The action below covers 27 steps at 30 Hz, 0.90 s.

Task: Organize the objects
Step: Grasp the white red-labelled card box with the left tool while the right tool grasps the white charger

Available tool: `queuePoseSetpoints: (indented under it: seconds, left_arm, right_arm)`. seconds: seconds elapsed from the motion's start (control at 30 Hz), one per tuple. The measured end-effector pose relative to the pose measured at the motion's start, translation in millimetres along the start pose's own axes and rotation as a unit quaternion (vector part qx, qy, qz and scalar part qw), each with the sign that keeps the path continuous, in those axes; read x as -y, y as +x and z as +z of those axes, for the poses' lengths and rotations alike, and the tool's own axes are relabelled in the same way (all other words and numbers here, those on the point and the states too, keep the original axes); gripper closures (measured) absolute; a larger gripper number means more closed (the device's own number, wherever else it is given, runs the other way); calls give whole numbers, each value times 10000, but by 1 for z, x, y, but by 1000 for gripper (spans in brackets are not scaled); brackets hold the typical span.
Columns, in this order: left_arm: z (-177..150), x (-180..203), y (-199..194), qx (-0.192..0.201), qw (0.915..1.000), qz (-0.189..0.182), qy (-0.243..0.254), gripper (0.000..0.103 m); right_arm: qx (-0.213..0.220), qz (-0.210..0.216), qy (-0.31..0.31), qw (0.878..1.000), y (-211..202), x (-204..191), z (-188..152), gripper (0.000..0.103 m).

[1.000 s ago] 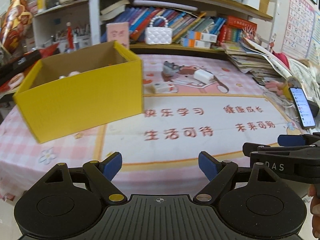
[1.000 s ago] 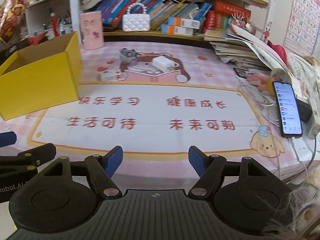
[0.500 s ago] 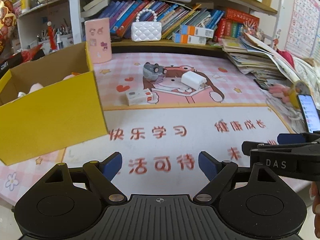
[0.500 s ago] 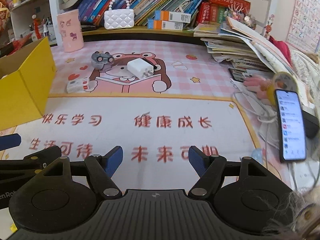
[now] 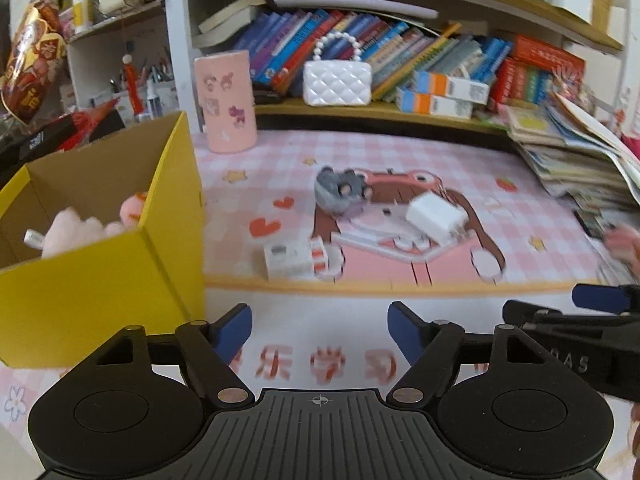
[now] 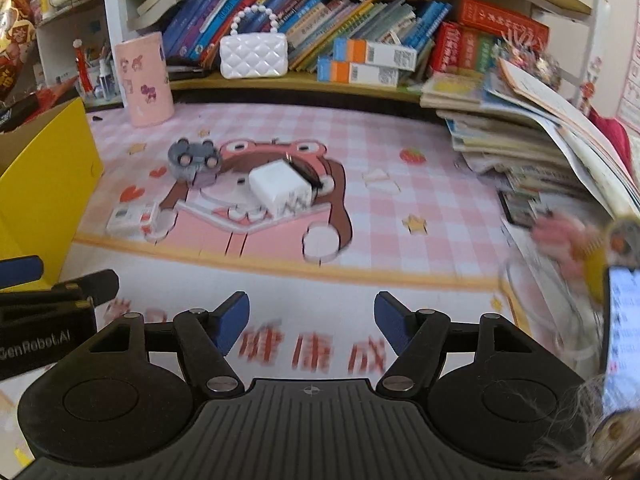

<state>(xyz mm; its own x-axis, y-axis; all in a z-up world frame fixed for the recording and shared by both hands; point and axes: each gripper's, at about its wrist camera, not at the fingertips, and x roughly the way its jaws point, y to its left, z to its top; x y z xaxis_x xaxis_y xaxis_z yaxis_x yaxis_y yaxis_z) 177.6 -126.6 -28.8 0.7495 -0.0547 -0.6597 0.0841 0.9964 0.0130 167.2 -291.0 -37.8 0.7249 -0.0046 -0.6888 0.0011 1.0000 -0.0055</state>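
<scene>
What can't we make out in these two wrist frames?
- Yellow box contents, left wrist: near wall hides all but the tops of pink plush items. In the right wrist view the frame edge cuts the box.
- Mat lettering, both views: motion blur and the gripper bodies cover it.
- Small white-and-red box: label blurred.
- Phone, right wrist: cut by the right edge, screen text too small.

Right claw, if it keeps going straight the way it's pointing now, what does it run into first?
Probably the bare printed desk mat ahead of the open, empty right claw. The white charger lies farther along, slightly left of that line, though depth is unclear.
</scene>
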Motion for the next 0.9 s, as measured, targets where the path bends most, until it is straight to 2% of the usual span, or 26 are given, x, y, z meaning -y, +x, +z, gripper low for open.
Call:
queuePoseSetpoints:
  seconds: [0.17,0.47,0.57,0.67,0.77,0.9]
  left_arm:
    - [18,10,21,122,9996,254,12,33]
    - [36,3,75,-321,9971,650,-238,34]
    - [37,-3,93,-576,9957,598,-414,34]
    - [36,-6,106,-697,9941,722,-424,34]
    - [37,-12,110,-656,9947,587,-531,48]
    - [42,-12,105,-625,9959,464,-460,50]
  right_arm:
    - [267,195,-313,9990,20,2,20,35]
    - [291,462,-491,9973,53,5,43,35]
    - [192,550,-516,9970,63,5,47,35]
    - [132,639,-566,9963,73,4,51,35]
    - [121,691,-643,9955,84,2,54,35]
    - [74,750,-676,9949,101,2,61,35]
